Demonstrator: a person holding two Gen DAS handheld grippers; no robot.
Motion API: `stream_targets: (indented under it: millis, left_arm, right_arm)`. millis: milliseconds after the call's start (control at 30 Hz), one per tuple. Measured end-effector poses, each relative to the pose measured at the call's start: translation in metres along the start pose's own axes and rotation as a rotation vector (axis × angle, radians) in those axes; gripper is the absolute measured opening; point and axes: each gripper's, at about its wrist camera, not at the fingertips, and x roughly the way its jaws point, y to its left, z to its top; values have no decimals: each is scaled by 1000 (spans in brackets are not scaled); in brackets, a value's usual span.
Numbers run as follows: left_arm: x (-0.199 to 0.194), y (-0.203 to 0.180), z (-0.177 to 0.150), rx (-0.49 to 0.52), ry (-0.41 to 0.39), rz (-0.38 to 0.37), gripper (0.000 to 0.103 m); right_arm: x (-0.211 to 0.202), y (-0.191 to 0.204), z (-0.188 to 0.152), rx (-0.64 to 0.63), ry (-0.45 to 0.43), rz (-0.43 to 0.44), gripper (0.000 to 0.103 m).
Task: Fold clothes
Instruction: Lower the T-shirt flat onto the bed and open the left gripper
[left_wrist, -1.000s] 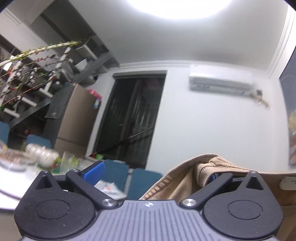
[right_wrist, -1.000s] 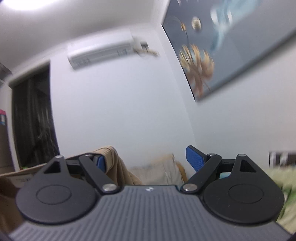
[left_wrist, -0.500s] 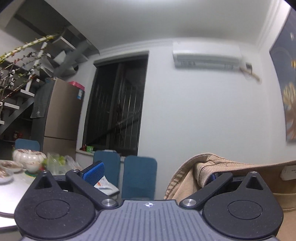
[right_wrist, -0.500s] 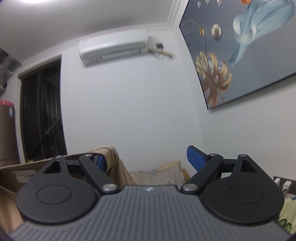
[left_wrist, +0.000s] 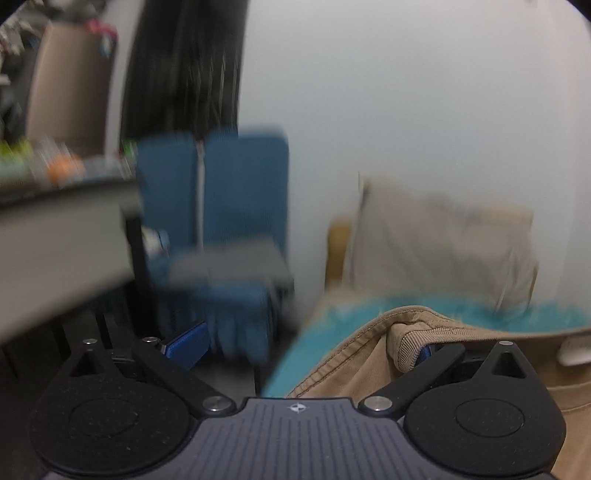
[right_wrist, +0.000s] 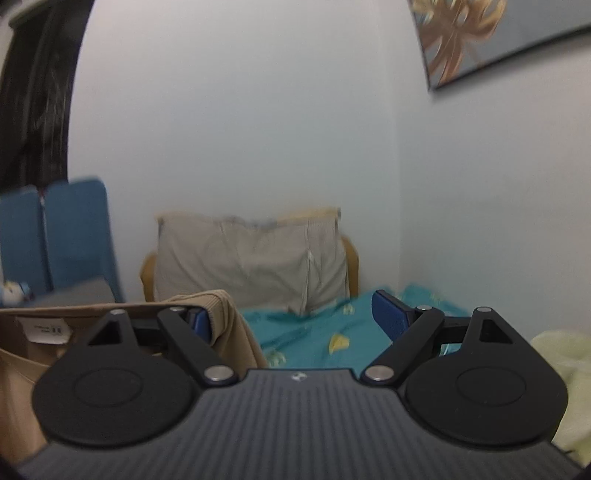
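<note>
Here a tan garment (left_wrist: 373, 365) with a ribbed hem is stretched between both tools, above a teal bedsheet (right_wrist: 314, 328). The left gripper (left_wrist: 306, 339) stands wide, cloth hooked over its right finger only. The right gripper (right_wrist: 291, 317) is likewise spread, cloth draped over its left finger. A white label (right_wrist: 46, 328) inside bears unreadable print. Beyond lie a grey pillow (right_wrist: 255, 258) and blue chairs (left_wrist: 221, 199).

Both cameras have been tipped down from the ceiling and the air conditioner; the teal bedsheet (right_wrist: 314, 332) and the pillow (right_wrist: 255, 258) behind it are now brought into view.
</note>
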Motion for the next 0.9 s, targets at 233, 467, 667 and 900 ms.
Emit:
stream_targets:
  millis: [233, 467, 667, 900]
  left_arm:
    - [156, -30, -113, 97, 269, 1, 102]
    - [206, -54, -111, 287, 495, -26, 102]
    - [147, -44, -64, 270, 424, -183, 103]
    - [1, -3, -47, 132, 297, -272, 103]
  right_arm:
    - [139, 10, -126, -23, 256, -25, 86]
    - [191, 42, -178, -38, 606, 201, 86]
    - [143, 61, -129, -70, 464, 318, 86]
    - [10, 50, -80, 33, 374, 310, 86]
